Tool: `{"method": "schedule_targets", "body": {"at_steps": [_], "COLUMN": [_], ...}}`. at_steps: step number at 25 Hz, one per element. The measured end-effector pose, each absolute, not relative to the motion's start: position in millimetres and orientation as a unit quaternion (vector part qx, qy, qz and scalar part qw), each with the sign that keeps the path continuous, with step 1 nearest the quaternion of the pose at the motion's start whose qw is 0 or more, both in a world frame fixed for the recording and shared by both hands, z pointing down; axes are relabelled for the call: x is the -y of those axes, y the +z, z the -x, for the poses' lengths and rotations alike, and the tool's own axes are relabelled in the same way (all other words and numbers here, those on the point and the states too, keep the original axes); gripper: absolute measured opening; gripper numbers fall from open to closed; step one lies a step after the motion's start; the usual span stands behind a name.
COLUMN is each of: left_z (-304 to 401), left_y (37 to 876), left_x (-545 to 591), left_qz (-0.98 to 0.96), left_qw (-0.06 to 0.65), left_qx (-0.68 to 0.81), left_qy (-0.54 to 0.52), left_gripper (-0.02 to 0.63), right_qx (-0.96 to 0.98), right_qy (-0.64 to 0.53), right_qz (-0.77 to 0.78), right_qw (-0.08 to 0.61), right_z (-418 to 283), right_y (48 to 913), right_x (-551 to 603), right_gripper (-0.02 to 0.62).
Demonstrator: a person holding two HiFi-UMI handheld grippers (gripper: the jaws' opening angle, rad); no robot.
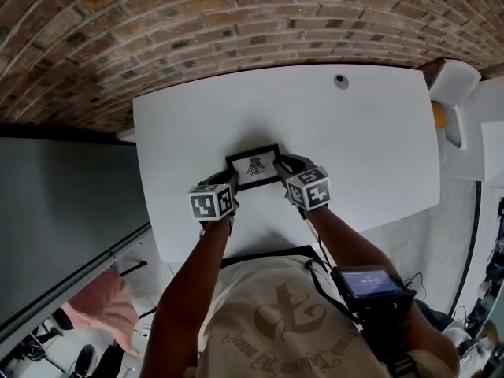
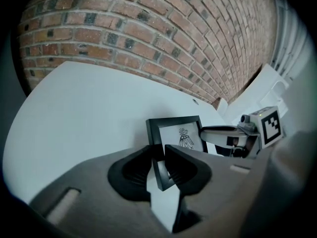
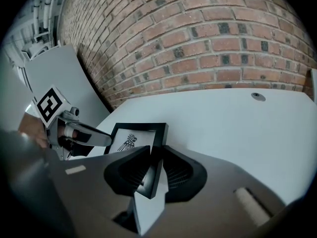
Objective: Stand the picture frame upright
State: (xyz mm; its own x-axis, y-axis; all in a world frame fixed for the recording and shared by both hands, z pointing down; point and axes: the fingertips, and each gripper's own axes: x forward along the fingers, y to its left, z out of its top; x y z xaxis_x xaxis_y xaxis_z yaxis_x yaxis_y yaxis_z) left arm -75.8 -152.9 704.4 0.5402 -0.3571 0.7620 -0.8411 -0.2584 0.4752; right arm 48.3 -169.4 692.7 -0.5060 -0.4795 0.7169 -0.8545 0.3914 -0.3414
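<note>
**Camera arrangement: head view, two gripper views.**
The head view looked steeply down from above the person onto the table (image 1: 370, 132). Each gripper view rode close behind its own jaws, facing the brick wall (image 2: 148, 33). Both shared the picture frame (image 2: 178, 135); the left one also caught the right gripper (image 2: 204, 133), the right one the left gripper (image 3: 106, 141).

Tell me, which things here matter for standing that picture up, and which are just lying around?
In the job: picture frame; left gripper and right gripper, each clamped on one side of it.

Just there: white table; cable hole; brick wall.
</note>
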Motion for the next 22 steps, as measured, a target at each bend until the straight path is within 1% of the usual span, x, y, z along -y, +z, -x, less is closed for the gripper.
{"method": "schedule_targets", "body": {"at_steps": [13,22], "left_z": [102,126], "left_y": [683,686], "left_x": [247,320], "left_qz": [-0.789,-0.802], "left_qw": [0.383,0.344], "left_qx": [0.421,0.439], "left_qy": [0.231,0.212], "left_gripper": [0.083,0.081], "right_qx": [0.805,0.816], "right_qy": [0.324,0.284], "right_qz": [-0.442,-0.456], "right_qw": [0.226,0.212], "right_z": [-26,-3], "right_y": [688,687], "right_x": [254,328], "right_gripper": [0.092,0.092]}}
